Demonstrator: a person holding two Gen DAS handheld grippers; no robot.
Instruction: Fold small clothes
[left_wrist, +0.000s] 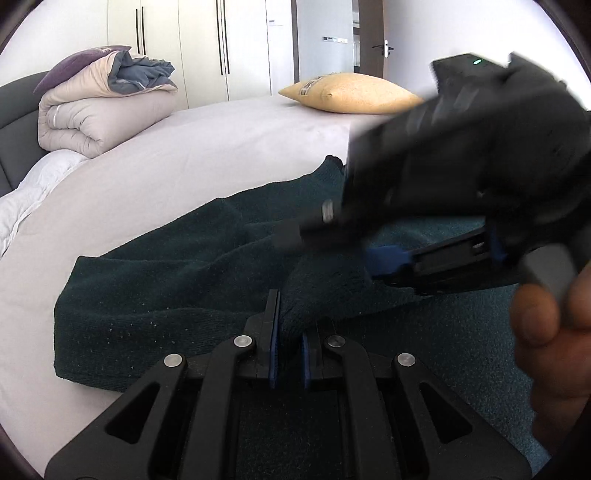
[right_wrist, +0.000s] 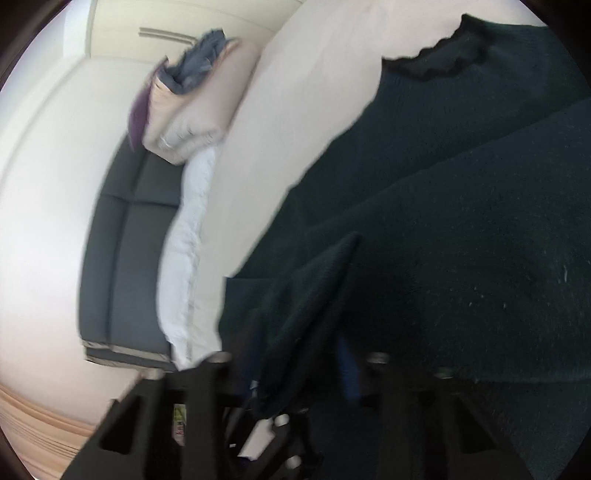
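Observation:
A dark green knit sweater lies spread on the pale bed sheet. My left gripper is shut on a raised fold of the sweater near its edge. My right gripper, blurred, comes in from the right just above the same fold, its blue pads against the cloth. In the right wrist view the sweater fills the right side, and a fold of it sits between the right gripper's fingers. That view is tilted and blurred.
A folded beige and purple duvet sits at the bed's far left by the dark headboard. A yellow pillow lies at the far edge. White wardrobes and a door stand behind. A white quilt lies at left.

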